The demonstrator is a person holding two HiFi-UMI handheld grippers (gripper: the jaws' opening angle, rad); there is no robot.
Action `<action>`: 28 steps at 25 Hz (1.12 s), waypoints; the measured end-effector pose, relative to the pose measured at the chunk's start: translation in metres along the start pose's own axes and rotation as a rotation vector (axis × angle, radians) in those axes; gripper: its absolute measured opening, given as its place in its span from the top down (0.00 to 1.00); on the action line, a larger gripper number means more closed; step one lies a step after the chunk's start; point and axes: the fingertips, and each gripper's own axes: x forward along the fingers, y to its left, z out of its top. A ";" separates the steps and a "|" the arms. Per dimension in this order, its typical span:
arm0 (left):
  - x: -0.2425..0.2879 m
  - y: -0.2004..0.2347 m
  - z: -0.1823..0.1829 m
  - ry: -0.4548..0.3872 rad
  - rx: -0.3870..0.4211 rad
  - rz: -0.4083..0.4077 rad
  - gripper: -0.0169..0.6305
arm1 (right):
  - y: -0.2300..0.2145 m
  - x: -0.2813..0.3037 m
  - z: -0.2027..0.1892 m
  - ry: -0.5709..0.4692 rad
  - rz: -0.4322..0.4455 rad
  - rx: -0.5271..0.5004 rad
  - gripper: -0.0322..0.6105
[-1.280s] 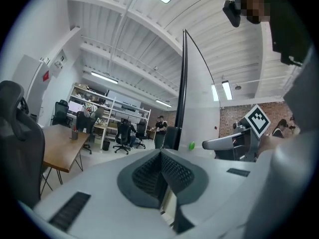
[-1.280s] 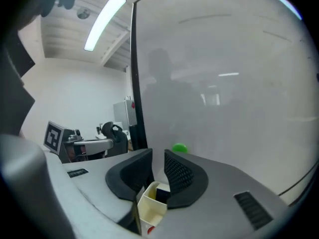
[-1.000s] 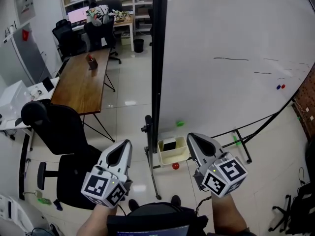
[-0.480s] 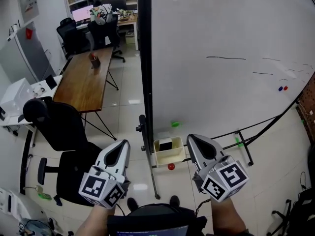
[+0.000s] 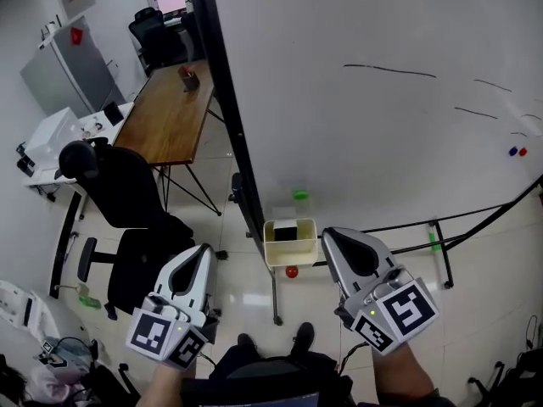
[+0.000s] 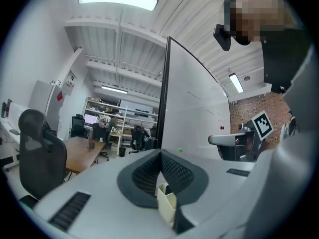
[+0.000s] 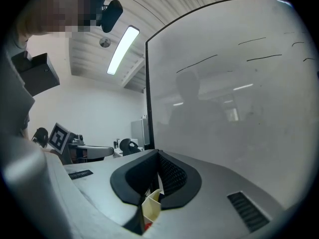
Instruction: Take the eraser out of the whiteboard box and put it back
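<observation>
A cream whiteboard box [image 5: 293, 253] hangs at the bottom edge of the big whiteboard [image 5: 382, 125], with the black eraser [image 5: 287, 232] lying inside it. My left gripper [image 5: 200, 249] is held to the lower left of the box, well apart from it, its jaws shut and empty. At the lower right of the box is my right gripper [image 5: 329, 234], jaws also shut on nothing. In the left gripper view the box [image 6: 167, 203] shows below the closed jaw tips [image 6: 160, 153]. The right gripper view shows the box [image 7: 151, 205] low beneath the jaw tips [image 7: 158, 154].
A red knob [image 5: 291, 271] sits under the box and a green magnet [image 5: 300, 195] is on the board above it. The board's black stand legs [image 5: 441, 265] spread over the tiled floor. A wooden table [image 5: 165, 117] and a black office chair [image 5: 127, 197] stand to the left.
The view has swung, so the whiteboard's black edge now slants further left. Both grippers have shifted sideways, the left one lower in the picture. The jaws stay shut.
</observation>
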 end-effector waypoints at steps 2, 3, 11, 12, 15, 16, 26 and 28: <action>-0.014 -0.004 0.002 -0.006 0.008 -0.007 0.92 | 0.008 -0.007 0.003 -0.015 -0.006 0.011 0.92; -0.021 -0.005 0.003 -0.015 0.010 -0.017 0.92 | 0.014 -0.010 0.005 -0.020 -0.011 0.011 0.92; -0.093 0.013 0.010 -0.043 0.013 -0.089 0.92 | 0.085 -0.034 0.007 -0.030 -0.118 0.021 0.92; -0.100 0.015 0.008 -0.045 0.005 -0.098 0.92 | 0.092 -0.039 0.007 -0.030 -0.134 0.023 0.92; -0.111 0.018 0.001 -0.044 -0.020 -0.136 0.92 | 0.104 -0.054 0.003 -0.032 -0.189 0.035 0.92; -0.113 0.018 0.000 -0.046 -0.025 -0.149 0.92 | 0.107 -0.059 0.002 -0.028 -0.208 0.024 0.92; -0.133 -0.042 0.020 -0.091 0.000 -0.181 0.92 | 0.110 -0.133 0.023 -0.082 -0.243 0.005 0.92; -0.130 -0.062 0.021 -0.096 -0.003 -0.175 0.92 | 0.101 -0.149 0.023 -0.072 -0.238 0.010 0.92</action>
